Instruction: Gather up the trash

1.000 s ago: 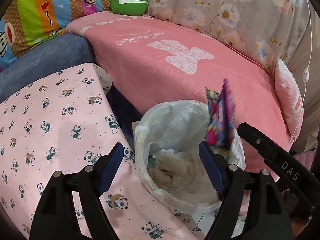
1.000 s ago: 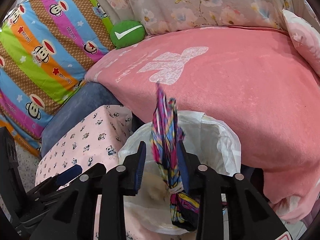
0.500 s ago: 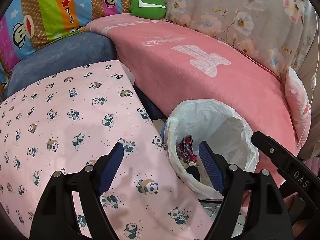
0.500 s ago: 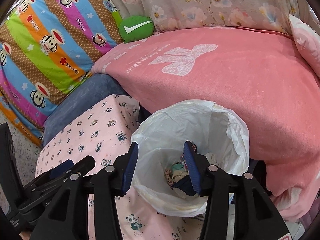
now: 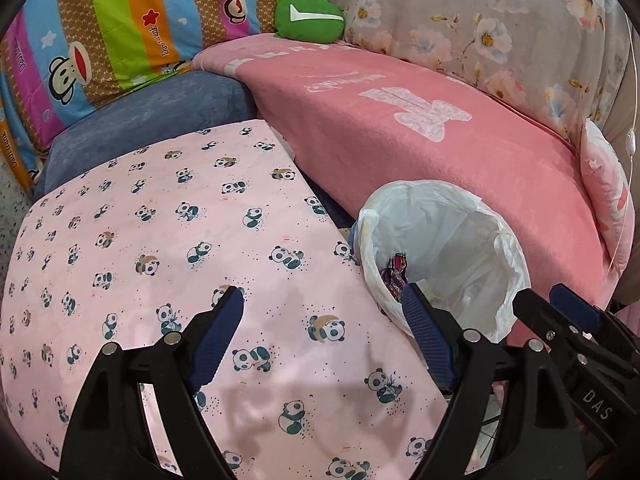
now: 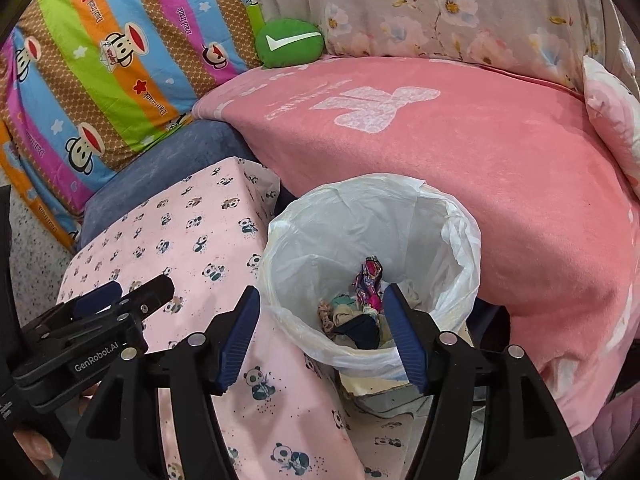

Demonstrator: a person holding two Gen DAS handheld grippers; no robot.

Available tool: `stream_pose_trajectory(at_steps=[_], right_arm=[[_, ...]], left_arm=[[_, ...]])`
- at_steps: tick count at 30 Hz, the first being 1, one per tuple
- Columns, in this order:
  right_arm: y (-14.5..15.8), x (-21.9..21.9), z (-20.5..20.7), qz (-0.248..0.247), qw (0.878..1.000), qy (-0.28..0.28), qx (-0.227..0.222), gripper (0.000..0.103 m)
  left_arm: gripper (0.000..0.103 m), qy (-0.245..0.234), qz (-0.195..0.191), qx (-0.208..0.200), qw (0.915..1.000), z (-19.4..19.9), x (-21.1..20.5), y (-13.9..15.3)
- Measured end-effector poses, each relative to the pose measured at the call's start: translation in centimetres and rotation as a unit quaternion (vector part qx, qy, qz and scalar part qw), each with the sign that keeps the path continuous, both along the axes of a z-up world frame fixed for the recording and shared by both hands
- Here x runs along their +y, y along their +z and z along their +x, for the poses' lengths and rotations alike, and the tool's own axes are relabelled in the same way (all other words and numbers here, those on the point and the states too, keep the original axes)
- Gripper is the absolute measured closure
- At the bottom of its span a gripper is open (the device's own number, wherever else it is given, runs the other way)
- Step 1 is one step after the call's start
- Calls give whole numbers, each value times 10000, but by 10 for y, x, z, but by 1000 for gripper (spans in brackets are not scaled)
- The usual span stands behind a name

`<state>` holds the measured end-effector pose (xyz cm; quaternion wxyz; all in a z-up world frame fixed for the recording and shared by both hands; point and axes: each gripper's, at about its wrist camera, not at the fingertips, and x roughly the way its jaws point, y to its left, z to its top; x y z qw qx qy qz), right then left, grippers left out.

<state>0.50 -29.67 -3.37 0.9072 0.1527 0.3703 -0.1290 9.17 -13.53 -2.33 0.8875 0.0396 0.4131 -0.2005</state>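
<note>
A trash bin lined with a white plastic bag (image 6: 448,220) stands between the table and the sofa; it also shows in the left wrist view (image 5: 508,248). A colourful wrapper (image 6: 370,284) lies inside it on other crumpled trash, and its tip shows in the left wrist view (image 5: 394,276). My right gripper (image 6: 322,328) is open and empty, just above the bin's near rim. My left gripper (image 5: 324,332) is open and empty over the table, left of the bin.
A table with a pink panda-print cloth (image 5: 160,240) lies left of the bin. A sofa with a pink blanket (image 6: 460,140) runs behind it, with a green cushion (image 6: 290,42), a striped monkey-print cushion (image 6: 112,52) and a floral back (image 5: 500,28).
My right gripper opened and dropped the colourful wrapper into the bin. Both grippers pulled back, the left one swinging left over the table.
</note>
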Motion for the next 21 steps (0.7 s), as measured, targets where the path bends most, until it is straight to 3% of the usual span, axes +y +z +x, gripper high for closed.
stream_pose_trajectory(at_steps=[4,7,15,17,21], right_arm=[[1,4,-13,-94,9999,-25,31,26],[0,7,-21,-218,9997,-81,94,19],[-11,9,-35,-293,9988,-190,329,16],[-12,11,-38,-390,9984,-223,344,7],[-10,15,-42,-532,9978,-229,327,7]], left_arm=[[23,15,137,-42,9999,-10,2,-1],[16,89,273,-150,9995,-19,5,-1],[15,119,485,-215,9985,-34,10,-9],[15,127,527,-244,9982,-37,11,-10],[15,138,558,-257,9980,-41,13,-11]])
